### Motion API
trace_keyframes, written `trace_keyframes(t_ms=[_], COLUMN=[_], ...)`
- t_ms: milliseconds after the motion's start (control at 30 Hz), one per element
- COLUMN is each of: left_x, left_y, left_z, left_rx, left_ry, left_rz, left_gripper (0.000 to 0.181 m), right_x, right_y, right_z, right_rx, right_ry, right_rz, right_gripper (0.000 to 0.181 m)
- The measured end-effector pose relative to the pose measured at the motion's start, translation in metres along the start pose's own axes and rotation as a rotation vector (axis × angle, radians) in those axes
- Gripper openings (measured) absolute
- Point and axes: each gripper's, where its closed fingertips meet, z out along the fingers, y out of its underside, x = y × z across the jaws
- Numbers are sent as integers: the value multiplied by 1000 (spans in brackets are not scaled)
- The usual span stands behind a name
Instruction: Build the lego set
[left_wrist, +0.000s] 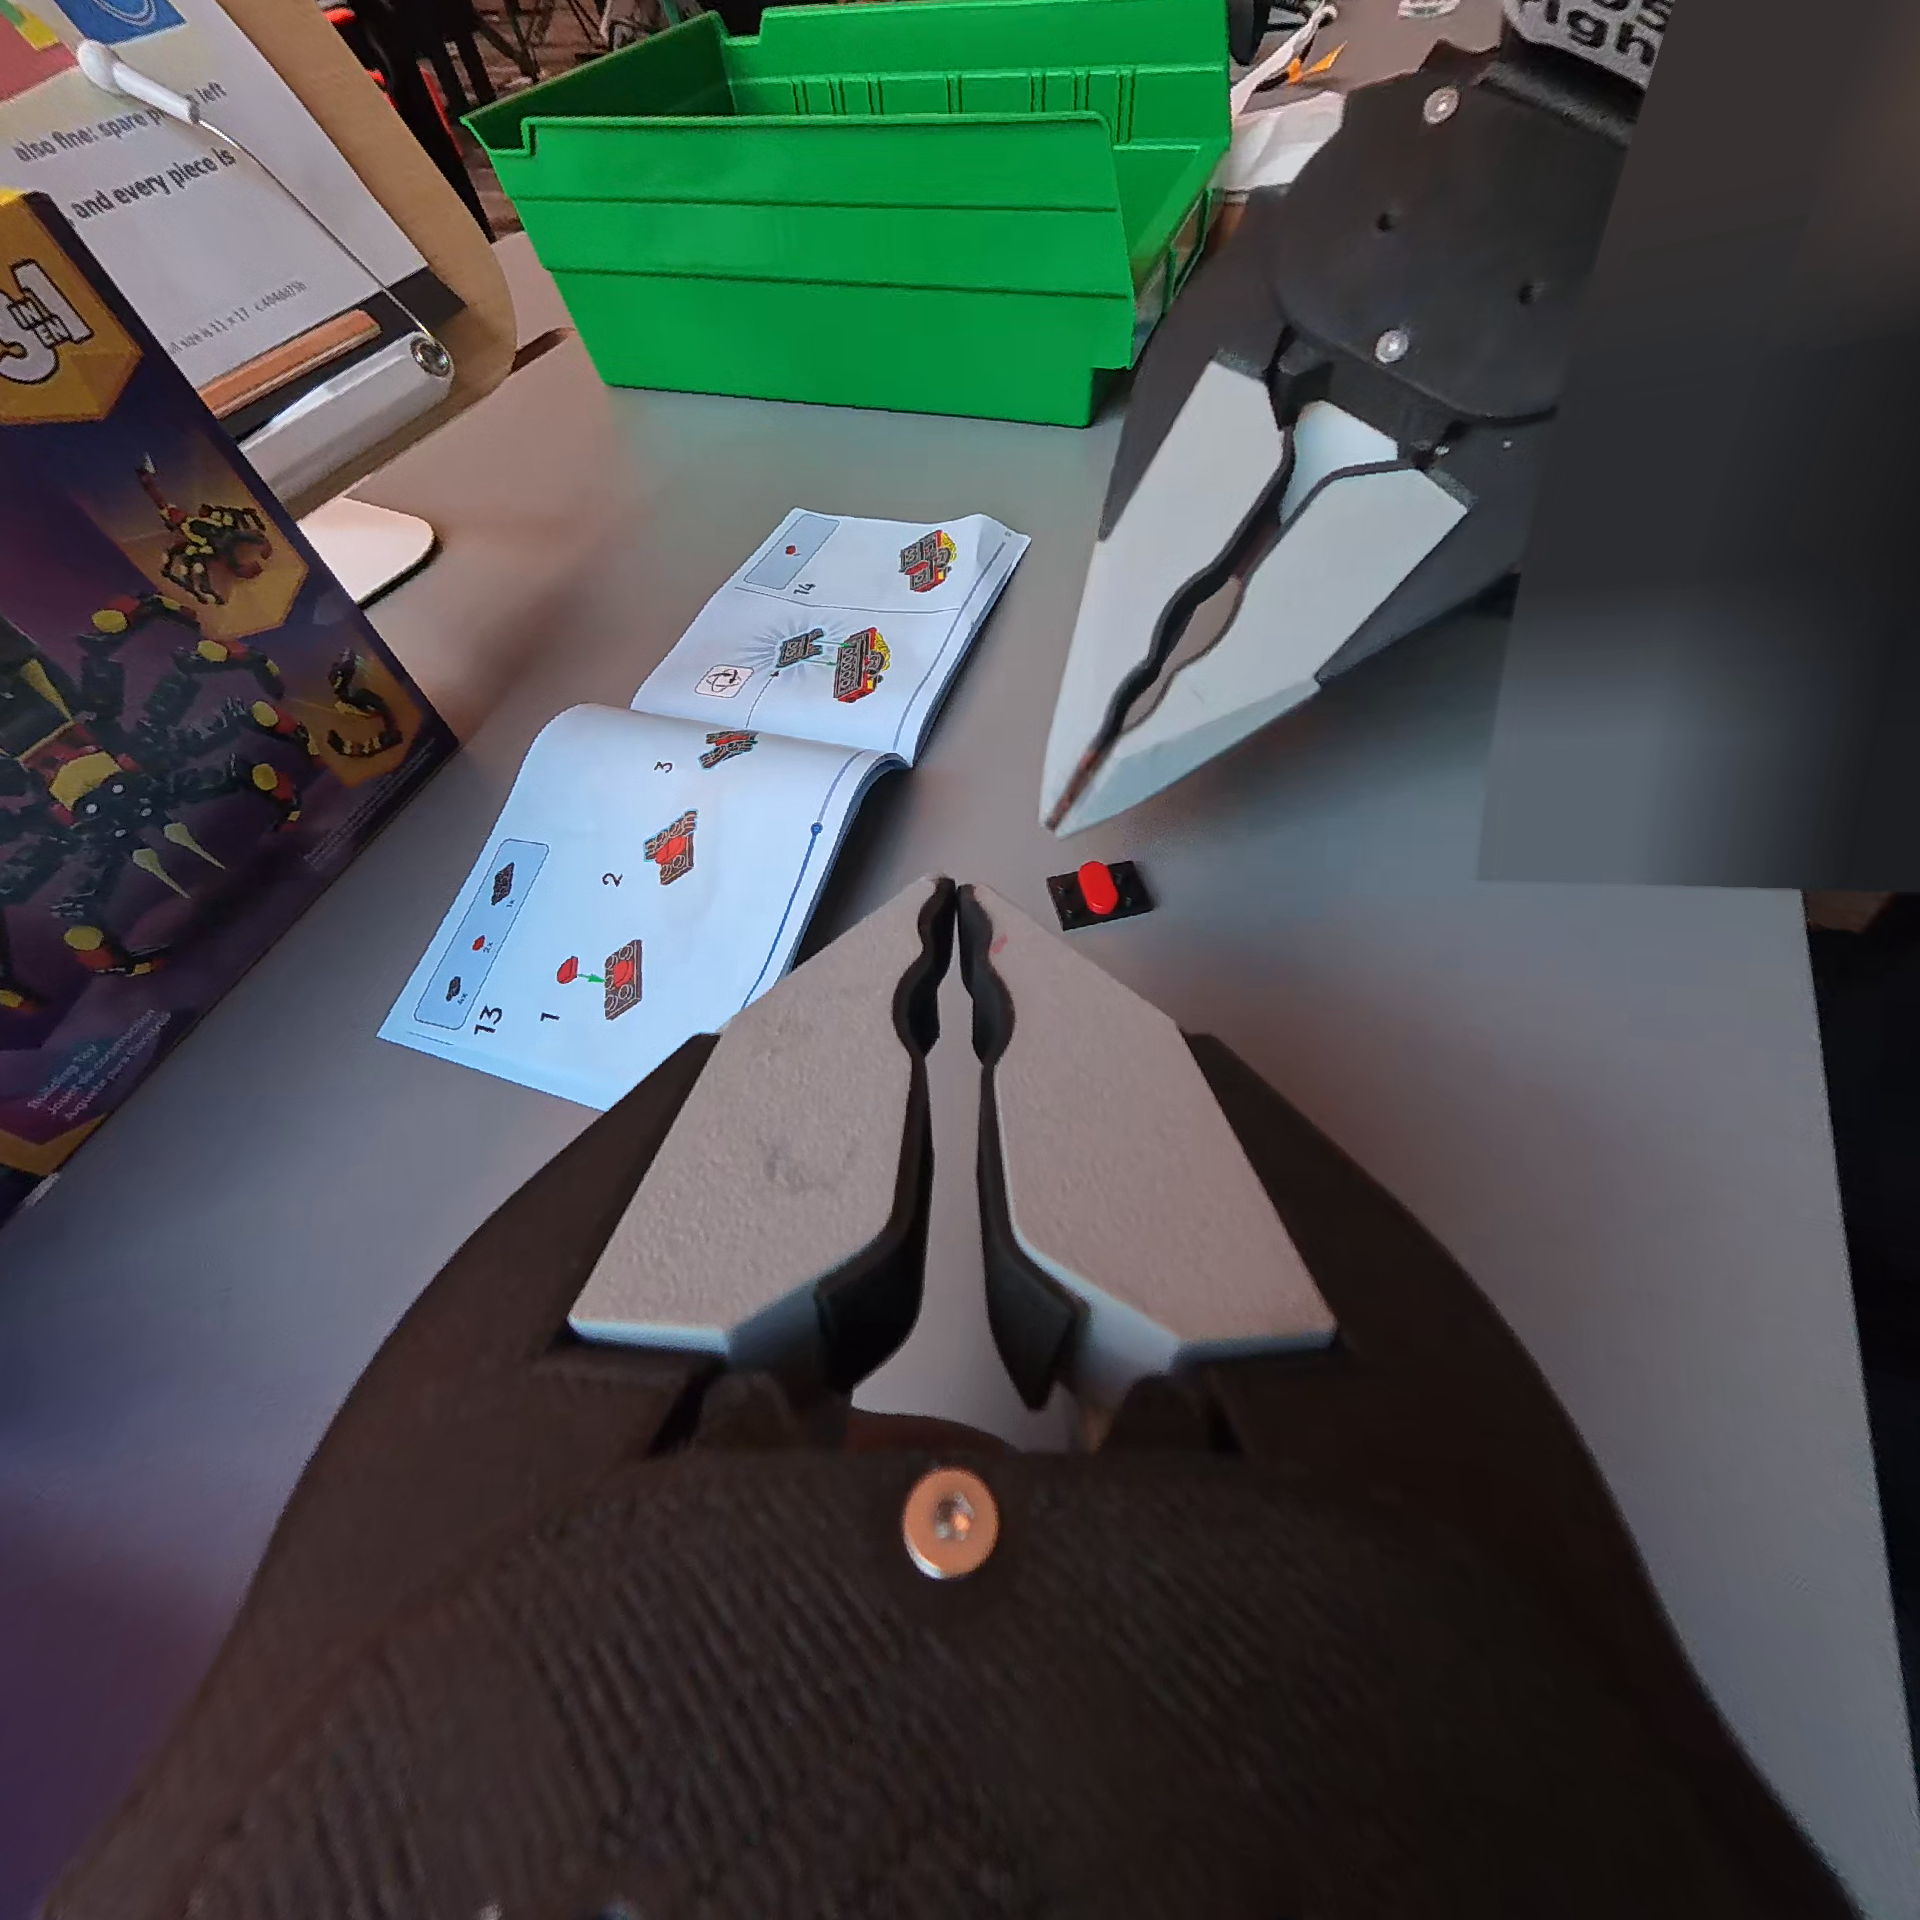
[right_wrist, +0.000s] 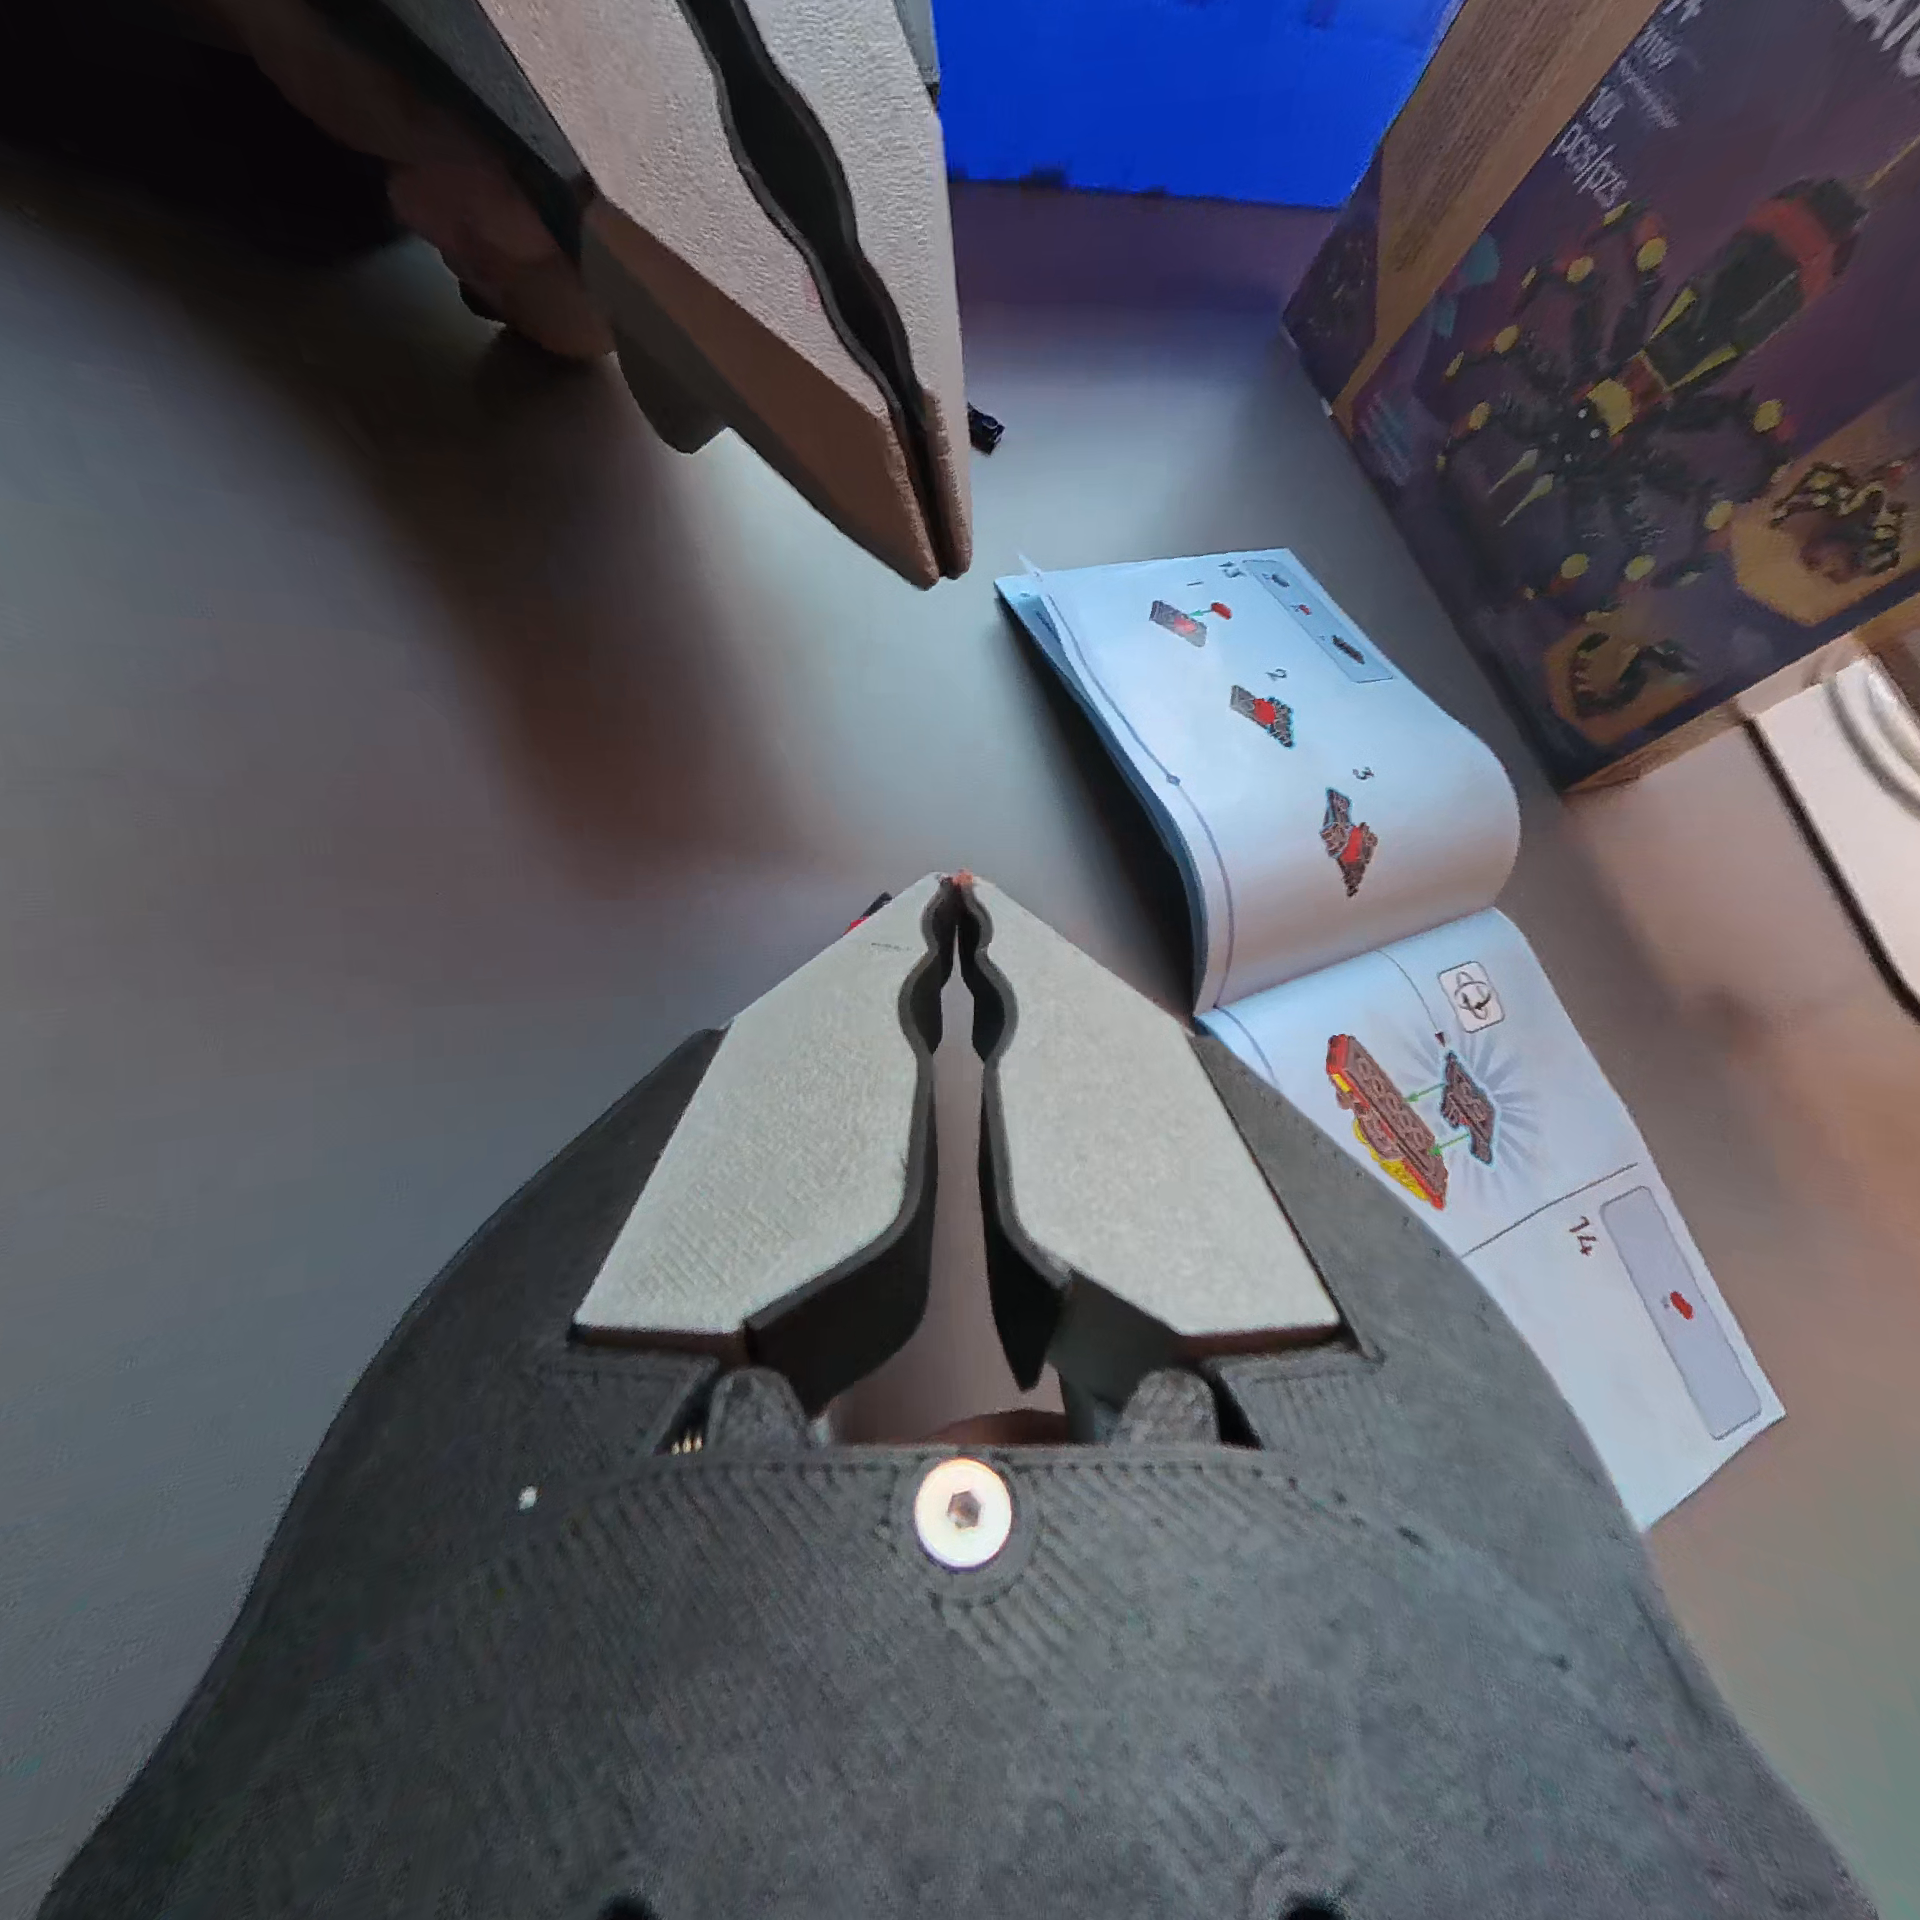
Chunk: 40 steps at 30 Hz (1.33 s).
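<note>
Small black plate with a red stud on top (left_wrist: 1099, 896) lies flat on the grey table (left_wrist: 1455, 1143), centre of the left wrist view. Likely light, rigid, slick plastic; it will skate if nudged, so best pinched across the plate's short edges, not the rounded red cap. It sits just right of the left gripper (left_wrist: 956, 889) tips and just below the right gripper (left_wrist: 1055, 821) tips, touching neither. Both grippers are closed to the tips; the left one holds nothing. A speck of red shows at the right gripper's tip in its own view (right_wrist: 958, 881); can't tell whether it grips a piece. Open instruction booklet (left_wrist: 727, 790) lies left of centre, set box (left_wrist: 177, 727) at the left edge, green bin (left_wrist: 831, 260) at the top.
</note>
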Motion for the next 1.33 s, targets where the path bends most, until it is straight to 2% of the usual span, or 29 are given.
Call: trace_keyframes(t_ms=[167,300,533,667,767,833,900,967,1067,1133,1233,1333], left_x=[-2,-2,2,-5,-12,-24,-35,-41,-42,-40,-32,-25], left_y=[-3,-9,-19,-23,-19,-24,-33,-37,-29,-34,-52,-60], left_z=[-1,-1,5,6,8,4,-3,-9,-9,-14,-29,-37], left_rx=[20,49,96,119,76,94,142,193,201,229,320,356], left_ry=[-40,-82,-161,-179,-168,-217,-257,-260,-227,-221,-238,-236], left_rz=[53,129,263,252,253,248,216,156,96,82,121,155], left_gripper=[0,0,0,0,0,22,33,37,39,41,33,30], right_x=[17,25,42,48,51,58,69,82,92,97,97,102], right_y=[-12,-10,-13,-18,-25,-31,-42,-56,-67,-62,-52,-54], right_z=[-6,-4,-10,-12,-10,-10,-16,-26,-41,-47,-51,-61], right_rx=[95,104,146,193,224,241,277,343,458,507,511,557], right_ry=[72,105,194,197,185,204,243,277,271,283,249,245], right_rz=[36,72,128,180,188,172,163,170,215,250,300,338], right_gripper=[0,4,31,50,60,68,80,83,80,80,77,73])
